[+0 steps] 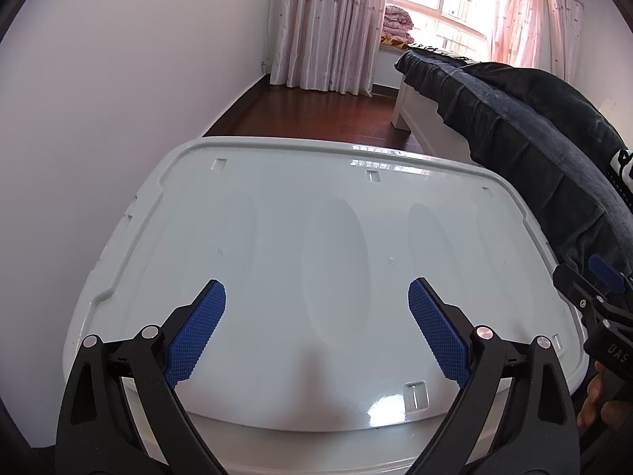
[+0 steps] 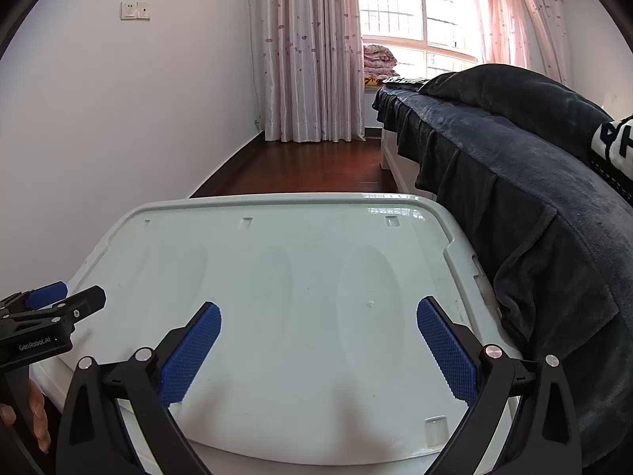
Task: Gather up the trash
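Note:
A pale grey plastic lid (image 1: 277, 237) of a storage bin fills the lower half of both views and lies flat; it also shows in the right wrist view (image 2: 277, 277). No trash shows on it. My left gripper (image 1: 316, 297) is open and empty, held over the lid's near part. My right gripper (image 2: 318, 316) is open and empty too, over the lid's near right part. The right gripper shows at the right edge of the left wrist view (image 1: 601, 301). The left gripper shows at the left edge of the right wrist view (image 2: 51, 312).
A bed with a dark blue blanket (image 2: 514, 182) stands tight against the lid's right side. A white wall (image 1: 118, 79) runs along the left. Dark wood floor (image 2: 308, 166) lies beyond the lid, with pink curtains (image 2: 312, 59) and a window behind.

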The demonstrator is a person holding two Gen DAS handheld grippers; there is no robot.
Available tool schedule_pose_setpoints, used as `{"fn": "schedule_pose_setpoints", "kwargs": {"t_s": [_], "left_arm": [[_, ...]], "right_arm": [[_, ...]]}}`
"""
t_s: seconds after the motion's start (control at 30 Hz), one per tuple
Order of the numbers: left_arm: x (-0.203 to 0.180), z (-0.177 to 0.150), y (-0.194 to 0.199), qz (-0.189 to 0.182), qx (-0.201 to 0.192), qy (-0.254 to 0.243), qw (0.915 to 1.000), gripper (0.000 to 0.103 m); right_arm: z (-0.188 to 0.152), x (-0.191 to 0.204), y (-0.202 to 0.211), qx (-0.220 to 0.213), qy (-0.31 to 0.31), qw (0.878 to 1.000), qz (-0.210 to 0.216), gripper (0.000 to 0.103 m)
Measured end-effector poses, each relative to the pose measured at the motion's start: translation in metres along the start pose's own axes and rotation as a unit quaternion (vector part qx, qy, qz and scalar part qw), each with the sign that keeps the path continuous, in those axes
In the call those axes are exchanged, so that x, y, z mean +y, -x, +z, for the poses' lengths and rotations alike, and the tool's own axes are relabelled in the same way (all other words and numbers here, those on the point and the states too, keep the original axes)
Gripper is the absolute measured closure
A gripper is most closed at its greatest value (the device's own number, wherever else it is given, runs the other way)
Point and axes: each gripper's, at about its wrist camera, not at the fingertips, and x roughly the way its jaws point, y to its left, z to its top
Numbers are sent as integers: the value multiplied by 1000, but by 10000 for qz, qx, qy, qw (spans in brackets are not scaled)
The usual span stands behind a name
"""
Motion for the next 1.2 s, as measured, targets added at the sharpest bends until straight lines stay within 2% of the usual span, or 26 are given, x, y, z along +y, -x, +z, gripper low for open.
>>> {"fn": "schedule_pose_setpoints", "kwargs": {"t_s": [0.7, 0.93, 1.0, 1.13, 1.2], "left_arm": [[4, 0, -1, -60, 54, 136, 9999, 12], [6, -1, -5, -121, 185, 208, 9995, 12], [5, -1, -6, -83, 201, 183, 9996, 12], [1, -3, -11, 292, 371, 33, 9989, 9], [2, -4, -13, 190, 445, 47, 9988, 8]], "right_arm": [[-1, 4, -1, -1, 99, 9999, -30, 5], [-1, 4, -1, 11, 107, 9999, -25, 5], [-1, 4, -1, 12, 104, 9999, -20, 5], [-2, 4, -1, 22, 107, 9999, -26, 5], [-2, 3, -1, 29, 95, 9999, -20, 5]]}}
